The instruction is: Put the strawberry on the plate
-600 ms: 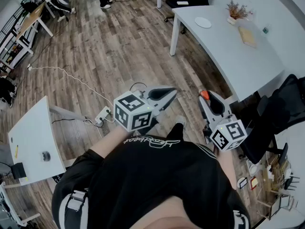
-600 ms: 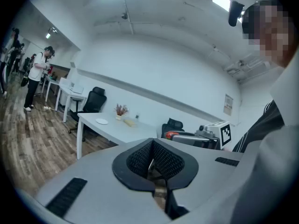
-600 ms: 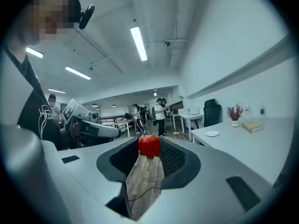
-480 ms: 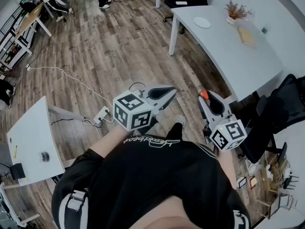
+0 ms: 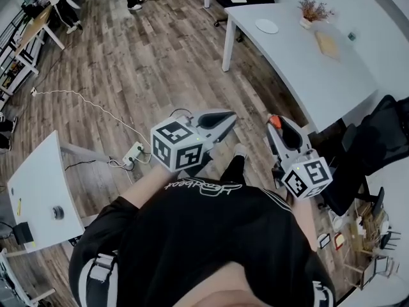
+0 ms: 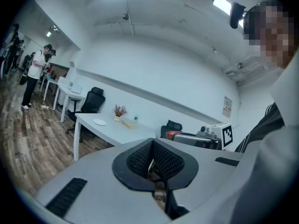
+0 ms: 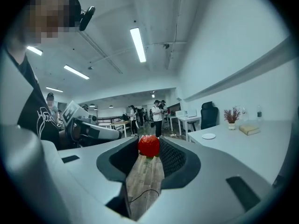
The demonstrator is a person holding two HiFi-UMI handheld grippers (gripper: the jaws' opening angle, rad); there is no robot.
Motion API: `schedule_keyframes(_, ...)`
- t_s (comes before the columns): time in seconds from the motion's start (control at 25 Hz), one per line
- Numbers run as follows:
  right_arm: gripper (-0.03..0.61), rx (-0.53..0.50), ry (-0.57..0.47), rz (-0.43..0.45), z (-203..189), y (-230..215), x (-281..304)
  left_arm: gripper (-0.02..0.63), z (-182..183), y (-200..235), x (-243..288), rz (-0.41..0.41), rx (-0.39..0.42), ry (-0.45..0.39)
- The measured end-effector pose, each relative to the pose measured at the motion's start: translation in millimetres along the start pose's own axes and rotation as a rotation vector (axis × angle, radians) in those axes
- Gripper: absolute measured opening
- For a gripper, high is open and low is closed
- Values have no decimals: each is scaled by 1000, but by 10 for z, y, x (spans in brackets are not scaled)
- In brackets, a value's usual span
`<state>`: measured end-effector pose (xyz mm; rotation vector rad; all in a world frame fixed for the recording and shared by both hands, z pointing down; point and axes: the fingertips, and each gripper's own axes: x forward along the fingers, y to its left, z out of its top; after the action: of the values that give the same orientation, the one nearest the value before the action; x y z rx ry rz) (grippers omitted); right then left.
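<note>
A red strawberry [image 7: 149,145] sits pinched between the tips of my right gripper [image 7: 149,149], which is shut on it. In the head view the strawberry [image 5: 273,121] shows at the front of the right gripper [image 5: 275,125], held over the wooden floor. My left gripper [image 5: 230,116] points forward beside it, and its pads [image 6: 152,154] meet with nothing between them. The small white plate [image 5: 266,25] lies on the long white table [image 5: 307,69] well ahead and to the right. It also shows far off as the plate [image 6: 99,122] in the left gripper view and the plate [image 7: 209,136] in the right gripper view.
On the same table stand a potted dried plant [image 5: 312,11] and a book [image 5: 328,44]. A black office chair [image 5: 374,147] is at the right, and a small white table [image 5: 38,190] at the left. A cable and power strip [image 5: 137,152] lie on the floor. People stand far back.
The floor and table have slid slightly in the head view as the person moves. Both grippers keep their pose, and the strawberry stays in the right one.
</note>
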<state>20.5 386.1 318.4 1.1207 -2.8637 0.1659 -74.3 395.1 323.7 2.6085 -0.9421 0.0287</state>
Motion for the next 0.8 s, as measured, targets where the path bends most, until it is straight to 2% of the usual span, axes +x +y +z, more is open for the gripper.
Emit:
schedule_keyframes(0.4,133,28,-18,5,-47,-483,200,8,42,224,456,-6,8,13)
schedule_keyframes(0.6,133,50,-9,10,-71,-872,452,8,103,520,772,11,-9,24)
schedule_keyframes(0.8,133,67,-4,17,4,-1383,782,8,315,887,1217,25,-21,32)
